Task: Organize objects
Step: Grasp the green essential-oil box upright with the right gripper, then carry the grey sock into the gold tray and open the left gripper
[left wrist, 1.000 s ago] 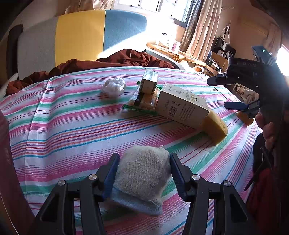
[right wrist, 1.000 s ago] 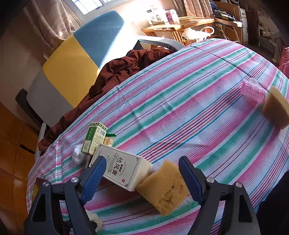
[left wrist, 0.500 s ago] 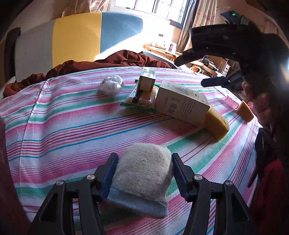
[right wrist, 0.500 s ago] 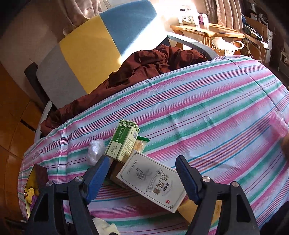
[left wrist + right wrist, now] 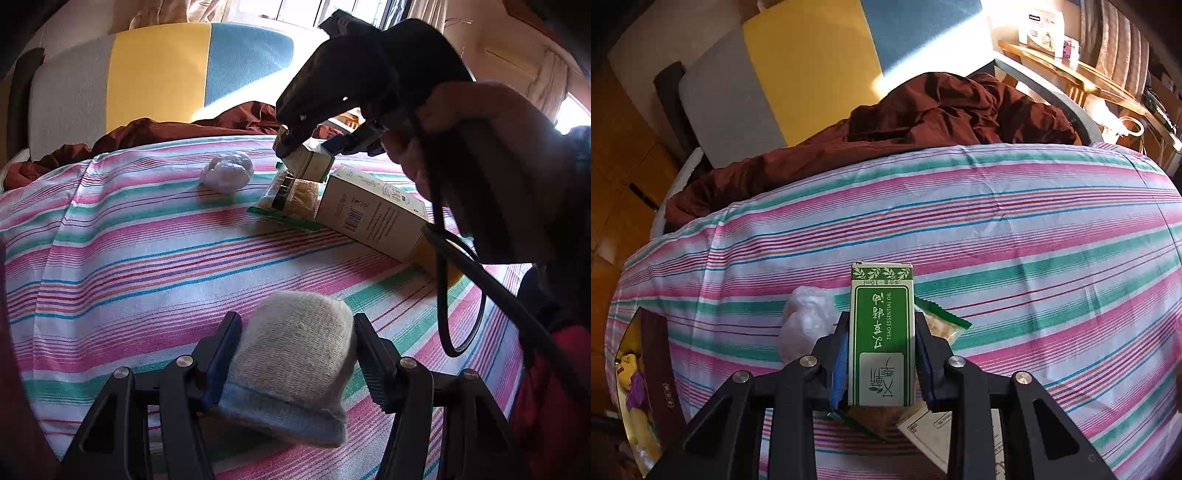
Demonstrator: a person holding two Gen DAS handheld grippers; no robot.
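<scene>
Your pink, green and white striped tablecloth fills both views, and on it the long cream cardboard carton lies just beside the clear snack packet with the green edge, with the crumpled white plastic wad near them. Your left gripper has its fingers pressed in against both sides of the rolled beige knitted sock low over the cloth. Your right gripper is clamped narrow on the small green and white essential-oil box, right over the snack packet.
</scene>
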